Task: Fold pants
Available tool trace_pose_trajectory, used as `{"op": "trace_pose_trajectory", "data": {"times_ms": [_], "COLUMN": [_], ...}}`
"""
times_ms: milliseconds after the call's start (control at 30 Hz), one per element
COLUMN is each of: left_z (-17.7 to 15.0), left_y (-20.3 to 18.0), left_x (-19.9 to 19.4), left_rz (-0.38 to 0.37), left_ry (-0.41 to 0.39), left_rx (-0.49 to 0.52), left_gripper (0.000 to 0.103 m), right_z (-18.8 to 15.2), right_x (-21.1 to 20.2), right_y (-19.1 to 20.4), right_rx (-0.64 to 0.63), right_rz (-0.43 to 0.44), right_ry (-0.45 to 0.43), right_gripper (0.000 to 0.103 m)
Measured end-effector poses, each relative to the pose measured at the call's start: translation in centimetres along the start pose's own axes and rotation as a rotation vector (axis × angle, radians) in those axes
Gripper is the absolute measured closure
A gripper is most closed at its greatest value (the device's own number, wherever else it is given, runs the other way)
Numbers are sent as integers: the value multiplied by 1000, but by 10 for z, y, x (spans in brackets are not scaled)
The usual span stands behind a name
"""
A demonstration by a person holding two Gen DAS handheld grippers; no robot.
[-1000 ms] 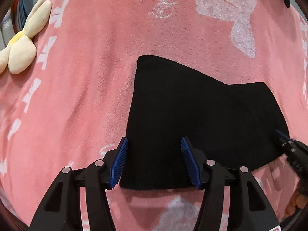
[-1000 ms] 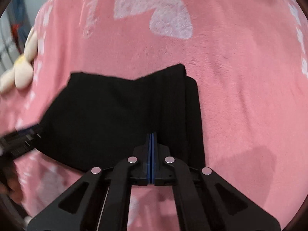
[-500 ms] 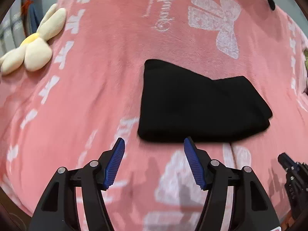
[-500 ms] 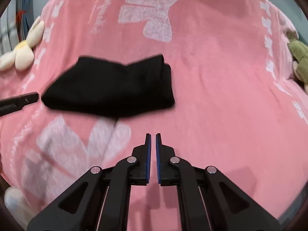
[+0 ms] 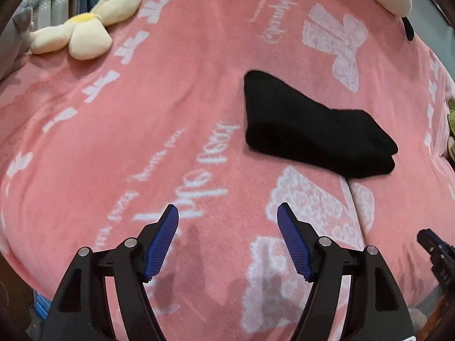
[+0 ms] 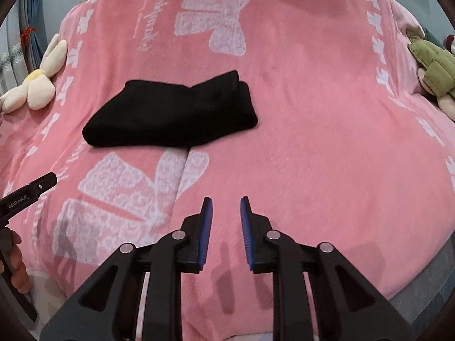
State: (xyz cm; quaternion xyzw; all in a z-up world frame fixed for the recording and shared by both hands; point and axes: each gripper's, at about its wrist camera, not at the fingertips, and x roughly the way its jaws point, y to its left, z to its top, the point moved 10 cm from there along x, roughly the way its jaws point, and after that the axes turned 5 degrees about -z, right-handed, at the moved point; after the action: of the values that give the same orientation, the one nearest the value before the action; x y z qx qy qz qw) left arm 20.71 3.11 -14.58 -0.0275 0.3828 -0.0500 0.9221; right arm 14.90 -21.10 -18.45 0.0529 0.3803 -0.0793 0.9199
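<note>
Now the pants [image 5: 315,130] lie folded into a compact black bundle on the pink blanket [image 5: 170,108] that covers the bed, just beyond a white bow print and well apart from both grippers. In the right wrist view the bundle [image 6: 173,113] sits left of centre, its thicker folded end to the right.

Nearer the camera, the left gripper [image 5: 227,216] hangs over the blanket with its jaws wide and opening, nothing between them; its blue pads [image 5: 162,241] face only the pink fleece and white lettering. The right gripper [image 6: 226,213] is likewise released, its jaws parted a little and opening, with bare blanket between them. Its tip shows at the right edge of the left view [image 5: 435,244].

A hand [image 6: 14,258] at the near left edge grips the left tool's handle. A cream flower plush [image 5: 82,28] lies at the far left, and a green plush [image 6: 432,68] at the far right.
</note>
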Motion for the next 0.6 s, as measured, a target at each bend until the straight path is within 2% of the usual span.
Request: {"op": "trace_pose_trajectory", "data": {"times_ms": [100, 200, 267, 300, 600], "left_z": [-3, -8, -9, -9, -13], "left_y": [-7, -16, -19, -20, -19], "left_x": [-7, -18, -23, -25, -20], "left_rz": [4, 14, 33, 43, 64], "left_ry": [-8, -31, -52, -58, -30], "left_rx": [19, 59, 82, 91, 91], "left_gripper": [33, 28, 25, 23, 22], "right_z": [-4, -5, -5, -5, -9], "right_x": [1, -5, -6, -7, -9], "right_y": [0, 1, 2, 3, 11], "right_rx": [3, -6, -17, -20, -34], "right_rz": [-7, -18, -20, -22, -22], "right_ry": [19, 9, 2, 0, 1], "right_gripper": [84, 84, 81, 77, 76]}}
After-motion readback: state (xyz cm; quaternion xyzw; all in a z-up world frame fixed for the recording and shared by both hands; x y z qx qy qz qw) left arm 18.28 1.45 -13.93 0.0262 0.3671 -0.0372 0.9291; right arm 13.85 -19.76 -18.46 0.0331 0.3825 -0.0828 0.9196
